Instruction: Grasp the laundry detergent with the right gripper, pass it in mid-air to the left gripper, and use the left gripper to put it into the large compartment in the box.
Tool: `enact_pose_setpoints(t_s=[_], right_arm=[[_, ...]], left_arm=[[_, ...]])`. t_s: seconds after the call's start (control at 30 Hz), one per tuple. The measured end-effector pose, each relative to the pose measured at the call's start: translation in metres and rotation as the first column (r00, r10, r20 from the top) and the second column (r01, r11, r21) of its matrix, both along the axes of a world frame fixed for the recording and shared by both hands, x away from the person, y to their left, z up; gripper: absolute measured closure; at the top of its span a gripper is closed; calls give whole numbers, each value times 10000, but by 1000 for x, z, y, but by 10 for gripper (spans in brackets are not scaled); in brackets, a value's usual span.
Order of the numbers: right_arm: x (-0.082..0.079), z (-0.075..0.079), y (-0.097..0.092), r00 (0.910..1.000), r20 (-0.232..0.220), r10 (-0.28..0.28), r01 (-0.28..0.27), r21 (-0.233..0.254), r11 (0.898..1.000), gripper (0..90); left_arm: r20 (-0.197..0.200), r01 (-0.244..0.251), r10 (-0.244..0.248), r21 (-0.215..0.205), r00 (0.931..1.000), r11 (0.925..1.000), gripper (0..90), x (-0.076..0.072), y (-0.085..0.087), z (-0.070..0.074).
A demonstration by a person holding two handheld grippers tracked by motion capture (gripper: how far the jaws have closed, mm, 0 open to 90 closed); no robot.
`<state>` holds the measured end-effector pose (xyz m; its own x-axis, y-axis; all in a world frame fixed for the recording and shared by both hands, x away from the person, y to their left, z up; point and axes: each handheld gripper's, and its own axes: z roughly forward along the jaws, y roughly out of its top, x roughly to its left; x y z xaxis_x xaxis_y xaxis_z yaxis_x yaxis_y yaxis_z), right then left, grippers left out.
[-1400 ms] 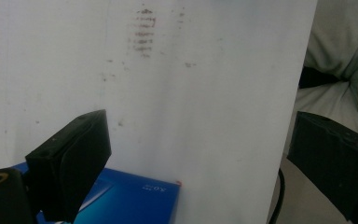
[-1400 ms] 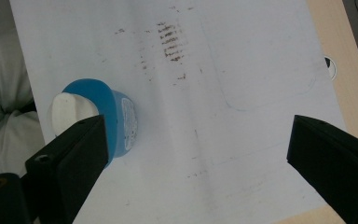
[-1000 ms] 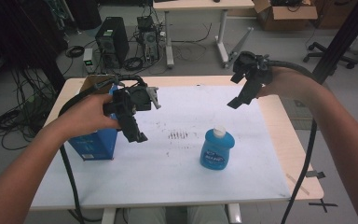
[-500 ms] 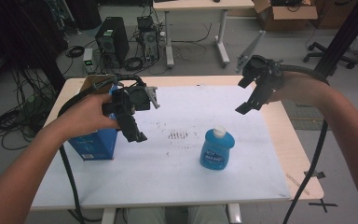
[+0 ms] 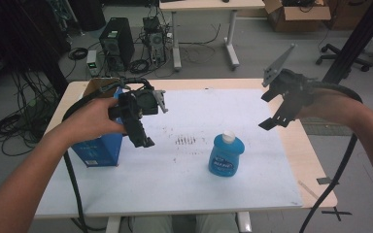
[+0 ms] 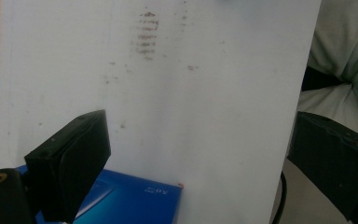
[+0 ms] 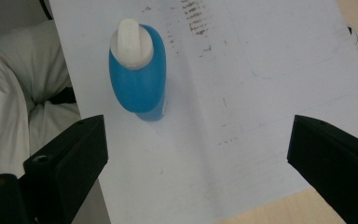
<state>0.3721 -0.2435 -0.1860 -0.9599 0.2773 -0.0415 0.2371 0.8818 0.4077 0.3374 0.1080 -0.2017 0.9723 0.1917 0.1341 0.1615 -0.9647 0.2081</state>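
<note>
A blue dish-soap bottle with a white cap stands upright right of centre on the white sheet covering the table. A blue box stands at the left. My left gripper hovers just right of the box, jaws open and pointing down. In the left gripper view the left gripper holds nothing, and the box's top lies below its left jaw. My right gripper hangs open above the table's right side, up and right of the bottle. In the right gripper view the right gripper is empty, with the bottle ahead to the left.
Faint brown smudges mark the sheet's middle. The bare wooden table rim shows on the right. Black cables trail from both grippers over the near edge. Beyond the table stand a computer tower, another desk and a cardboard box.
My right gripper has moved right and toward the near side, staying open. The left gripper, the box and the bottle have hardly moved.
</note>
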Motion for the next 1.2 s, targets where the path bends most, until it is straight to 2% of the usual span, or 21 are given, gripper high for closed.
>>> enact_pose_setpoints(t_s=[0.3,0.63,1.03,1.2], right_arm=[[-17,-16,-17,9998,-2,-200,200,284,9994,47],[-32,-38,-31,9995,42,-316,310,1062,9939,45],[-38,-65,-35,9992,98,-393,367,1865,9818,45],[-40,-79,-35,9991,143,-397,355,2280,9730,44]], left_arm=[[-2,64,-64,30,10000,10000,58,2,-5,-3],[3,94,-94,-25,10000,10000,59,2,-7,-4],[-18,133,-133,-24,9999,9999,59,3,-7,-6],[-26,122,-123,-26,9999,9999,59,4,-8,-7]])
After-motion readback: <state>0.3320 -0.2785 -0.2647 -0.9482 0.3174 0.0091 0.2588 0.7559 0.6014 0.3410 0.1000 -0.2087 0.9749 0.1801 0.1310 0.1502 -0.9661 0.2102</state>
